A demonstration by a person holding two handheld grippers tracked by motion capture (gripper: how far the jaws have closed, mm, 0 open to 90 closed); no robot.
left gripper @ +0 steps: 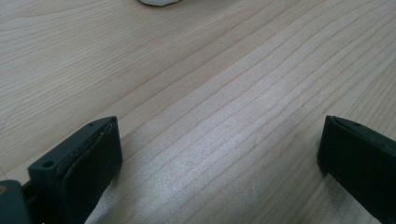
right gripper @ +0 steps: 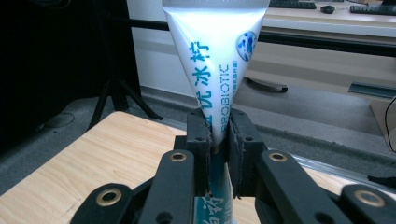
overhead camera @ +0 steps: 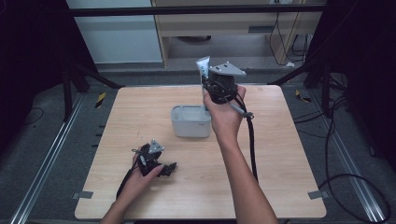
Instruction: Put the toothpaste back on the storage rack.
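Above the wooden table (overhead camera: 196,154), the right gripper (right gripper: 218,140) clamps a toothpaste tube (right gripper: 217,60), hiding its lower end; left gripper (left gripper: 219,154) gapes.

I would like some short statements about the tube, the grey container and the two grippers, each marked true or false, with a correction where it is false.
1. The right gripper is shut on the tube. True.
2. The tube lies flat on the table. False: it is held upright in the air, its wide flat end up.
3. The left gripper has its jaws open with nothing between them. True.
4. The grey container stands at the table's near left corner. False: it stands near the middle, just beside the right hand.
5. The left gripper holds the container. False: it rests low over bare table, apart from it.
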